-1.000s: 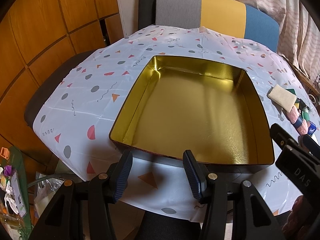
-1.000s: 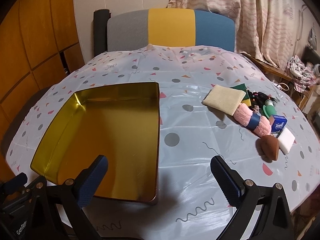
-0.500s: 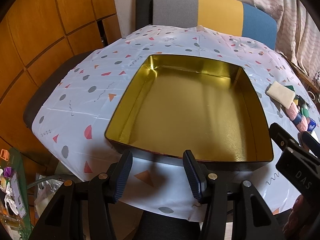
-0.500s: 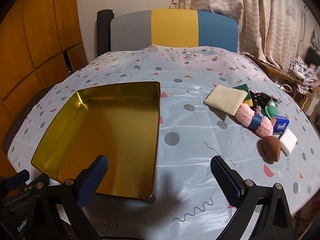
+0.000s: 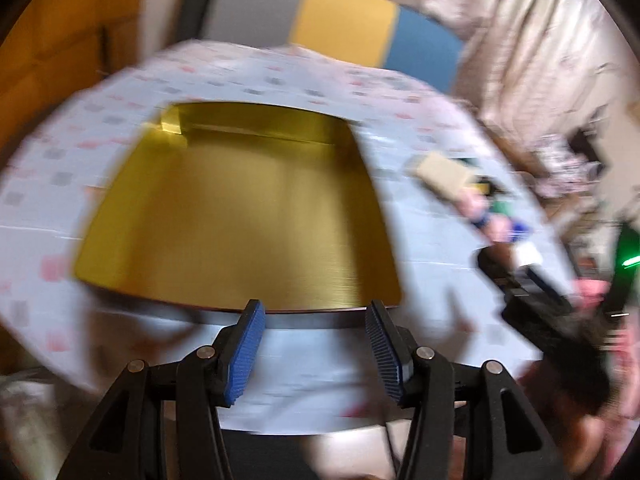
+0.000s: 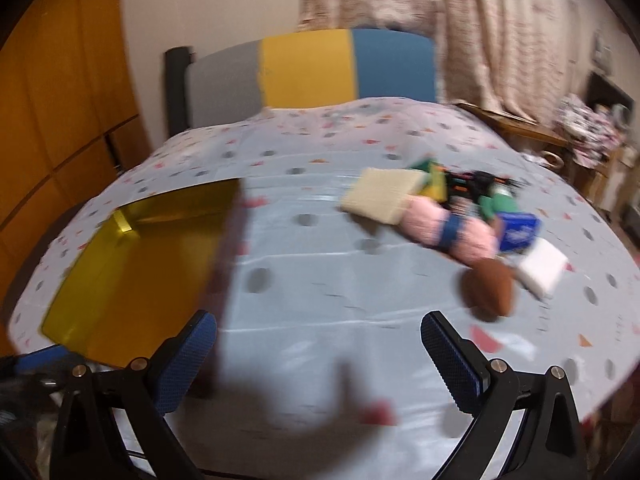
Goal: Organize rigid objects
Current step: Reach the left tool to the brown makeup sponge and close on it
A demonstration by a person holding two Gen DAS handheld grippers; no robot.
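Note:
A wide gold tin tray (image 5: 240, 216) lies empty on the patterned tablecloth; it also shows in the right wrist view (image 6: 140, 264). My left gripper (image 5: 312, 348) is open and empty just before the tray's near rim. My right gripper (image 6: 320, 360) is open wide and empty over the cloth. To its right lies a cluster: a beige sponge (image 6: 380, 196), a pink roll with a blue band (image 6: 448, 232), a blue packet (image 6: 516, 232), a white block (image 6: 540, 268) and a brown pad (image 6: 488, 288). Both views are blurred.
A grey, yellow and blue chair back (image 6: 312, 72) stands behind the table. Wooden panels (image 6: 60, 92) are at the left, curtains (image 6: 480, 32) at the right. The right gripper's body (image 5: 548, 312) shows at the right of the left wrist view.
Both grippers have swung to the right. The tray has slid left in both views and the cluster of objects is nearer and more central to the right gripper.

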